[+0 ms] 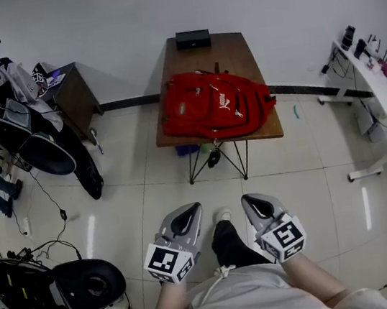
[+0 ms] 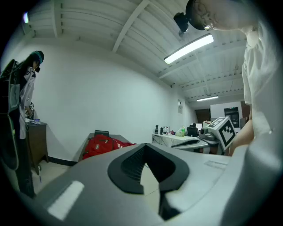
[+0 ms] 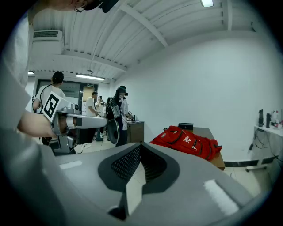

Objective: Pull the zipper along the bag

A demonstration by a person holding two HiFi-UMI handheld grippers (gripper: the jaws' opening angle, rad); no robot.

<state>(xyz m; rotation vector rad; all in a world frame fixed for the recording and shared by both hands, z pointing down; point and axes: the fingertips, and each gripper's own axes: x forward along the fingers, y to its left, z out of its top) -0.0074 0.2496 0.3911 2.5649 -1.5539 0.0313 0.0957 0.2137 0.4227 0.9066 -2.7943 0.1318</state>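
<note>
Zipper travel is judged not started. The red bag (image 1: 215, 104) lies on the table (image 1: 234, 45), untouched. The left gripper (image 1: 188, 213) and right gripper (image 1: 253, 202) are well short of the table, jaws drawn together, empty. Approach, grasp and pull remain.

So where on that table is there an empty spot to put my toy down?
The bare wood is at the far end of the table: a strip between the black box and the red backpack, widest toward the far right corner. The near half is crowded; the backpack fills it from side to side.
</note>
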